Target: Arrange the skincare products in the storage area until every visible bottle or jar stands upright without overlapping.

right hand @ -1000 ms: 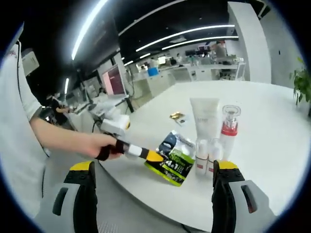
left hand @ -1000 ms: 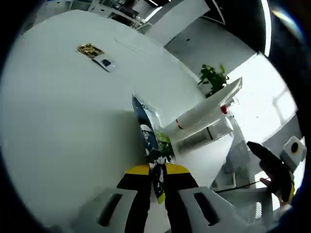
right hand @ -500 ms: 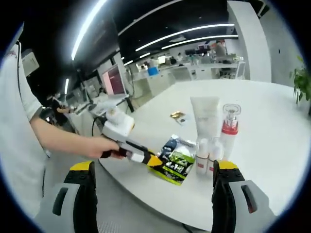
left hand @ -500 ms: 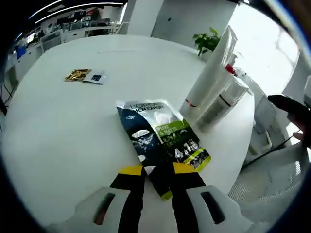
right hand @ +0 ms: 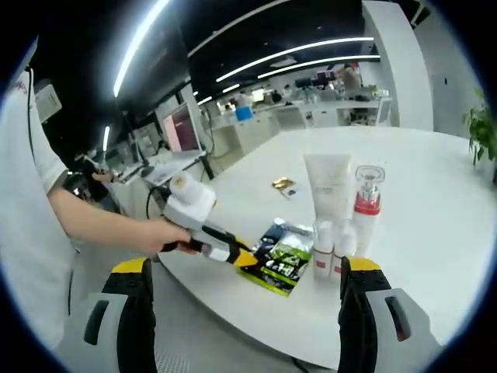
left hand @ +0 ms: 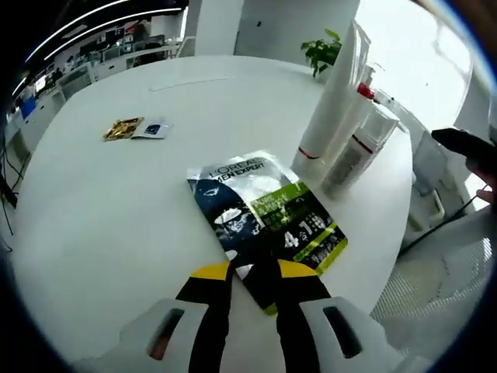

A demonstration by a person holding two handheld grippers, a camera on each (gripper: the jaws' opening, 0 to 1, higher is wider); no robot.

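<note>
While the left tool (left hand: pixel 252 284) pinches the sachet's (left hand: pixel 264 217) near corner, its long axis runs toward eleven o'clock, bottles (left hand: pixel 353 151) at two; the right tool (right hand: pixel 245 311) gapes empty.

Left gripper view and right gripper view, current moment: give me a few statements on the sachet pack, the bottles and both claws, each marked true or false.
1. The left claw is shut on the sachet pack. True.
2. The sachet pack stands upright. False: it lies flat on the white table.
3. The white tube and the red-collared bottle stand upright. True.
4. The right claw holds a bottle. False: it is open, holding nothing.
5. A gold packet lies apart from the group. True.
</note>
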